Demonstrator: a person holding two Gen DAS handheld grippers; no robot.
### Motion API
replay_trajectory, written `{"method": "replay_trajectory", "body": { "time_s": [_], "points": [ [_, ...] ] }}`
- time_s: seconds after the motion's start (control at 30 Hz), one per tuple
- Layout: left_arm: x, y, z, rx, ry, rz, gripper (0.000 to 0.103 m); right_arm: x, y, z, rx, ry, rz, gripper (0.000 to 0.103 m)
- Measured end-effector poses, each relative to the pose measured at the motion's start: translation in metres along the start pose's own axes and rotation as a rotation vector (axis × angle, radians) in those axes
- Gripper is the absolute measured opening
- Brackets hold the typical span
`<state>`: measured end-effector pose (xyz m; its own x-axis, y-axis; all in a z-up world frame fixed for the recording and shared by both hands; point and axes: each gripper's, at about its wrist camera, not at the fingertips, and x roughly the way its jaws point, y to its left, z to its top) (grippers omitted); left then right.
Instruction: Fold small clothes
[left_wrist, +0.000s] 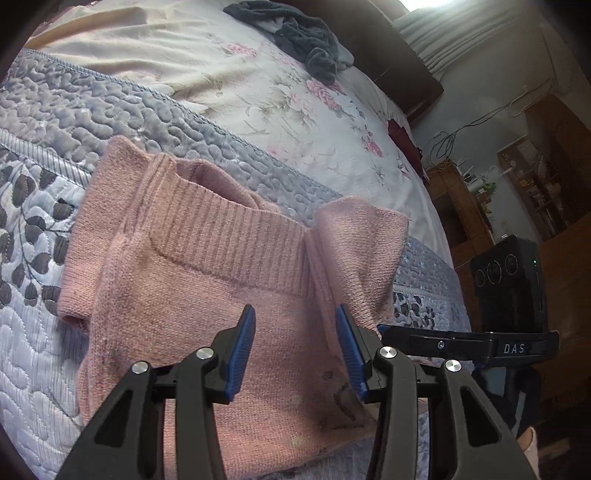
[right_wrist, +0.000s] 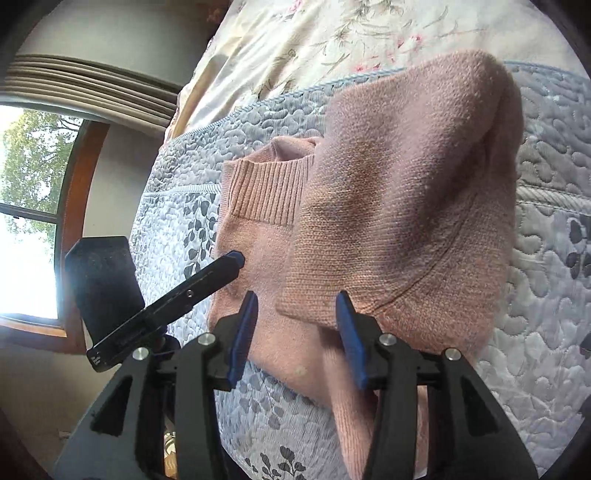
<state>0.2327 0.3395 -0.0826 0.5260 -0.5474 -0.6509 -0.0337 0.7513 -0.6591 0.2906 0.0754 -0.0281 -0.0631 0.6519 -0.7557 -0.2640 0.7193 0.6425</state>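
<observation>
A small pink knitted sweater (left_wrist: 207, 295) lies flat on the quilted bedspread (left_wrist: 33, 229), ribbed collar away from me. My left gripper (left_wrist: 296, 317) hovers open over its chest with nothing between the blue pads. The right sleeve (left_wrist: 362, 251) is raised and folded inward. In the right wrist view that sleeve (right_wrist: 399, 206) drapes over the body, and its cuff edge sits between the spread fingers of my right gripper (right_wrist: 297, 302), which is open. The left gripper (right_wrist: 231, 260) touches the sweater (right_wrist: 266, 258) from the left. The right gripper (left_wrist: 384, 330) reaches in beside the sleeve.
A dark grey garment (left_wrist: 295, 37) lies crumpled on the floral sheet (left_wrist: 280, 96) at the far side of the bed. A dark wooden headboard (left_wrist: 399, 62) and wooden shelves (left_wrist: 524, 177) stand past the bed's right edge. A window (right_wrist: 26, 206) is on the left.
</observation>
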Motion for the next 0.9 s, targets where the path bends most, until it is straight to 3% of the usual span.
{"method": "replay_trajectory", "body": {
  "time_s": [0.1, 0.23, 0.43, 0.6, 0.7, 0.73, 0.9],
  "points": [
    [0.020, -0.005, -0.002, -0.055, 0.046, -0.044, 0.052, -0.037, -0.010, -0.009, -0.002, -0.057, -0.026, 0.044],
    [0.045, -0.015, -0.006, -0.097, 0.073, -0.096, 0.052, -0.079, -0.044, -0.027, -0.002, -0.121, -0.158, 0.044],
    [0.084, -0.018, -0.011, -0.161, 0.134, -0.094, 0.054, -0.092, -0.110, -0.061, 0.096, -0.127, -0.169, 0.044],
    [0.103, -0.019, -0.015, -0.210, 0.133, -0.114, 0.052, -0.077, -0.131, -0.085, 0.157, -0.130, -0.137, 0.044],
    [0.104, -0.029, -0.014, -0.180, 0.108, -0.083, 0.034, -0.073, -0.137, -0.091, 0.176, -0.123, -0.130, 0.044],
    [0.103, -0.032, -0.014, -0.168, 0.097, -0.085, 0.024, -0.072, -0.138, -0.092, 0.180, -0.121, -0.129, 0.044],
    [0.086, -0.055, -0.013, -0.078, 0.035, -0.085, 0.020, -0.071, -0.138, -0.098, 0.188, -0.122, -0.120, 0.044]
  ]
}}
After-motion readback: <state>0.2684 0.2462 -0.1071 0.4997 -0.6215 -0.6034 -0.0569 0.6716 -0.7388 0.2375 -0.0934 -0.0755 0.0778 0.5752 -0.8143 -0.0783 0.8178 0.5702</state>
